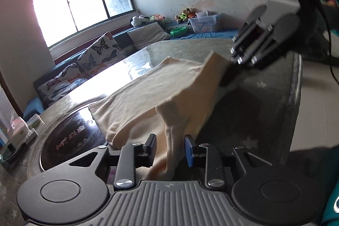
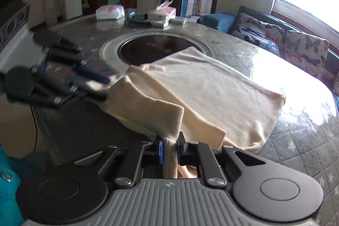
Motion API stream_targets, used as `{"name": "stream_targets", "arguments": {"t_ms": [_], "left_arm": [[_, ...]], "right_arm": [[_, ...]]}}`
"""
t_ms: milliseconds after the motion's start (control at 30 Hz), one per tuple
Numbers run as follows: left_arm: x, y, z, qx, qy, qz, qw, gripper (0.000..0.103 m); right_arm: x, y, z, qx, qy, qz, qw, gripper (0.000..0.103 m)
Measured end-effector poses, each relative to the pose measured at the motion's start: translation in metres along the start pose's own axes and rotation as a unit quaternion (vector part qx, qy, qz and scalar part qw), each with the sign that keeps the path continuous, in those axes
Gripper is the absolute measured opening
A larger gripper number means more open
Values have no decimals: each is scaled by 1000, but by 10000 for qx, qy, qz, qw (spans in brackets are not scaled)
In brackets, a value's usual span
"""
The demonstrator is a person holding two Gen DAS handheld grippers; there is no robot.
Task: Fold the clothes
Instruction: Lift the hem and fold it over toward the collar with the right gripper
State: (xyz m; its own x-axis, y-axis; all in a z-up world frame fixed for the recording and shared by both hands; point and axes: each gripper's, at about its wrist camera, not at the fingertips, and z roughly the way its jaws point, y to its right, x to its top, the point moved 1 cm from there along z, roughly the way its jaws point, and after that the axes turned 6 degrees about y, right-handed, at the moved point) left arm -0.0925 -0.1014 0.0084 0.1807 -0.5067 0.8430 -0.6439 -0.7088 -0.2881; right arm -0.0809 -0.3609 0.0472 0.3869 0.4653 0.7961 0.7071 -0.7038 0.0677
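Gripping a bunched corner of the cream garment [image 2: 211, 94], the right gripper [image 2: 170, 146] points forward and downward, its jaws clenched tight on the fabric. Left gripper [image 1: 170, 146] is angled likewise; its jaws stand apart with a fold of cloth hanging between them, pads not pressing it. Beyond, the garment lies partly folded on the quilted round table [image 2: 296, 141], its far edge overlapping the dark inset cooktop [image 2: 152, 48]

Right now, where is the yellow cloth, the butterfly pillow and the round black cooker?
yellow cloth [image 2: 211, 86], right wrist view, its flat middle.
butterfly pillow [image 1: 103, 50], left wrist view, its front face.
round black cooker [image 2: 148, 50], right wrist view, its dark glass top.
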Motion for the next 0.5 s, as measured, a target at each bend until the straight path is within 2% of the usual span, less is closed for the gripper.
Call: {"name": "stream_targets", "arguments": {"t_ms": [167,200,233,333,500], "left_arm": [[-14,8,2,225,-131,434,9987,29],[-15,7,2,244,-139,429,9987,25],[-15,6,3,268,-136,423,9987,16],[-12,6,-2,376,9,380,9986,12],[0,7,-23,407,250,295,9984,11]], "right_arm": [[5,2,-4,-77,86,41,9999,9],[5,2,-5,-88,99,48,9999,9],[5,2,-5,-100,110,54,9999,9],[3,-2,-8,-155,182,15,9997,8],[3,-6,-24,-224,386,37,9990,8]]}}
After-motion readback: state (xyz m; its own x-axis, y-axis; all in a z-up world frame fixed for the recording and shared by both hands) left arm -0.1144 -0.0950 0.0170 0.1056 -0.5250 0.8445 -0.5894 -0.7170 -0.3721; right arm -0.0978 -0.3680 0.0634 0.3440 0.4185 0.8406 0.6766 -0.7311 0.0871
